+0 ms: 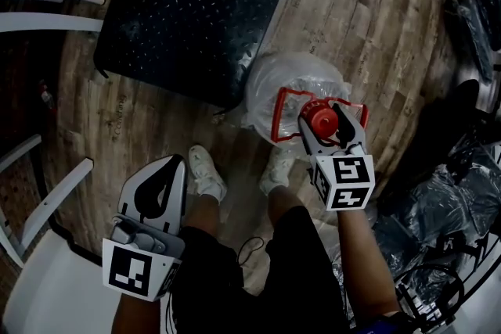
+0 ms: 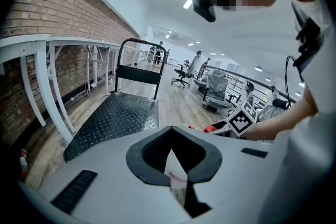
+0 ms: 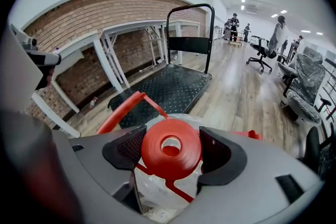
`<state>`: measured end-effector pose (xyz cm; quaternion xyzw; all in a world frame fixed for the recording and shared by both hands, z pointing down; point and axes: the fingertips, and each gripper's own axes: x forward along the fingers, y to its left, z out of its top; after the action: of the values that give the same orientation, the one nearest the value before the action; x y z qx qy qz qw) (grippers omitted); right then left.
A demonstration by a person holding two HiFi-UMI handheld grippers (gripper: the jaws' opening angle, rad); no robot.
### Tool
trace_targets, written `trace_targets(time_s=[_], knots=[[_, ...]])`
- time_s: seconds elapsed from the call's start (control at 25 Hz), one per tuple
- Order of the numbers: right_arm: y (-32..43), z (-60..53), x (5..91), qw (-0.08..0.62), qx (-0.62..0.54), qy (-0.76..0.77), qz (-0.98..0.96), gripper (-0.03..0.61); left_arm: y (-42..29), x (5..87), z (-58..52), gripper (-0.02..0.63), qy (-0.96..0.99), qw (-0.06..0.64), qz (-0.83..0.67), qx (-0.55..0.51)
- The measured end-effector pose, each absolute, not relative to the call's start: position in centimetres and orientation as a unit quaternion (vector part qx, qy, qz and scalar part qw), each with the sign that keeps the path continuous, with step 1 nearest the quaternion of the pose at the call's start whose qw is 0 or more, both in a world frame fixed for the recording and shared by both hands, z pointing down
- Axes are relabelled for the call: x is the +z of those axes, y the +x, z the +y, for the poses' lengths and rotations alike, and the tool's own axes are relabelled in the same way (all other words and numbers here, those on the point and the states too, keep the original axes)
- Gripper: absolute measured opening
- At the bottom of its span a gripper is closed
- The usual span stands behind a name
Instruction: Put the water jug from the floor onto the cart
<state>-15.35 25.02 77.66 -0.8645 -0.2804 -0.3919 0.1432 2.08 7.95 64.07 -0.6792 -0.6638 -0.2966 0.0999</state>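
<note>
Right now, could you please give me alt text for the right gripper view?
The right tool, jaws open, straddles the red cap of a clear water jug. Beyond stands a black flatbed cart on wood flooring, beside a brick wall.

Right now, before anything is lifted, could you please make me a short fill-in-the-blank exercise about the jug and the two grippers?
1. The water jug stands on the wooden ______, beside the black cart.
2. The colour of the jug's cap is ______.
3. The right gripper has its open jaws on either side of the jug's ______.
4. The left gripper, its jaws together, holds ______.
Missing words: floor; red; cap; nothing.
</note>
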Motion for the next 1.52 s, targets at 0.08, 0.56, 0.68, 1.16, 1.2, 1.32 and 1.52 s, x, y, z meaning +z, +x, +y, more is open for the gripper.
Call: trace_targets(time_s=[0.08, 0.56, 0.68, 1.16, 1.2, 1.32, 1.52], knots=[[-15.3, 25.0, 77.7, 0.139, -0.391, -0.864, -0.284, 0.316, 2.1, 64.2, 7.8, -0.002, -0.681, 0.099, -0.662, -0.298], [-17.8, 24.7, 71.3, 0.122, -0.364, -0.867, -0.317, 0.313, 3.0, 62.1, 8.3, -0.002, -0.701, 0.065, -0.658, -0.268], [-18.1, 24.7, 68.0, 0.111, -0.365, -0.867, -0.32, 0.313, 3.6, 61.1, 7.9, -0.002, -0.71, 0.057, -0.652, -0.26], [-6.7, 32.2, 43.9, 0.093, -0.472, -0.808, -0.34, 0.313, 16.0, 50.5, 12.6, -0.002, -0.66, 0.051, -0.639, -0.393], [-5.1, 32.8, 43.3, 0.088, -0.469, -0.814, -0.332, 0.313, 16.8, 50.0, 12.8, -0.002, -0.664, 0.049, -0.635, -0.392], [-1.8, 33.5, 42.5, 0.083, -0.461, -0.826, -0.313, 0.313, 18.2, 49.2, 12.2, -0.002, -0.676, 0.043, -0.624, -0.39], [4.0, 33.6, 43.2, 0.082, -0.452, -0.846, -0.268, 0.313, 20.5, 49.1, 10.0, -0.002, -0.696, 0.045, -0.597, -0.396]])
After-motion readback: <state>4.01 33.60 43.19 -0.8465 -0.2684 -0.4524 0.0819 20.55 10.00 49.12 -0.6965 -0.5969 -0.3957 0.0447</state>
